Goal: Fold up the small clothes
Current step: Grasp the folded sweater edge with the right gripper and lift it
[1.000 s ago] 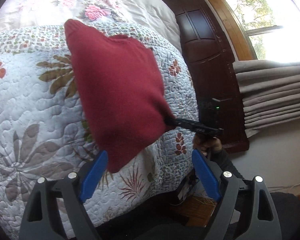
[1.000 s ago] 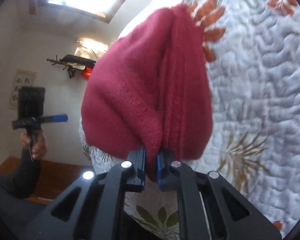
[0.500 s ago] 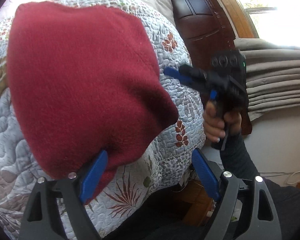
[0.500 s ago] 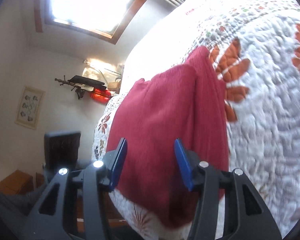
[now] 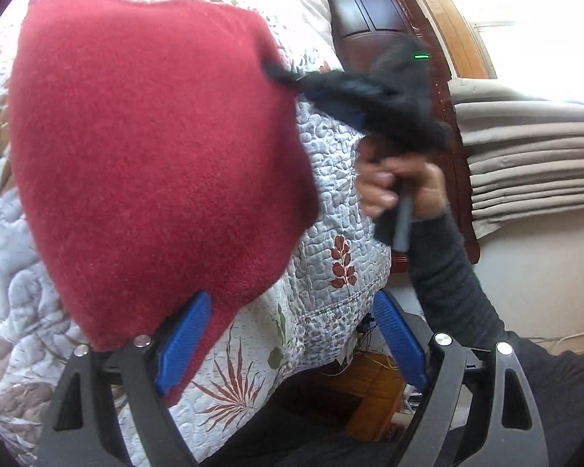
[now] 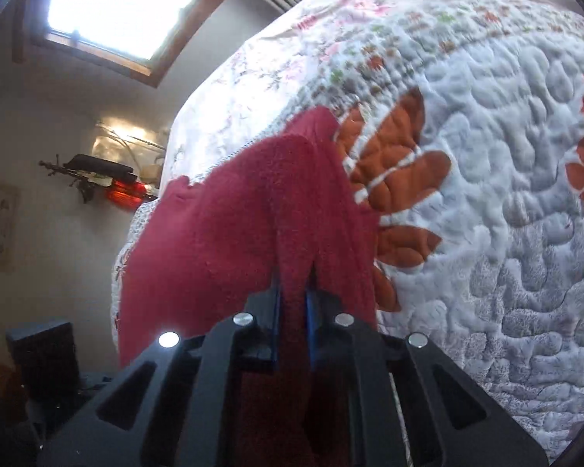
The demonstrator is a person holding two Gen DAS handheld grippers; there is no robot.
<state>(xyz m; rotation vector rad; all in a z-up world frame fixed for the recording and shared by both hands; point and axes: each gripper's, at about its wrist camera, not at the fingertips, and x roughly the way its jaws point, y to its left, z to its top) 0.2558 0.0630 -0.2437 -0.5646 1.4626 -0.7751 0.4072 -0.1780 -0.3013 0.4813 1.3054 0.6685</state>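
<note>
A dark red fleece garment (image 5: 155, 155) lies folded on the quilted bed cover (image 5: 331, 179). My left gripper (image 5: 292, 340) is open at the garment's near corner, whose tip drapes beside the left blue pad (image 5: 183, 342); the right pad is over bare quilt. In the left wrist view the right gripper (image 5: 284, 74), held by a hand (image 5: 397, 183), pinches the garment's far right edge. The right wrist view shows my right gripper (image 6: 294, 299) shut on a raised fold of the red garment (image 6: 222, 241).
The floral quilt (image 6: 486, 194) covers the bed, with a pale flowered sheet (image 6: 276, 39) beyond. A dark wooden headboard (image 5: 370, 11) and stacked beige curtain folds (image 5: 533, 155) stand to the right under a bright window. A dark sleeve (image 5: 447, 284) crosses the lower right.
The right gripper let go of the garment, opened, then shut on its edge farther along. The left gripper moved closer to the garment's near corner and stayed open.
</note>
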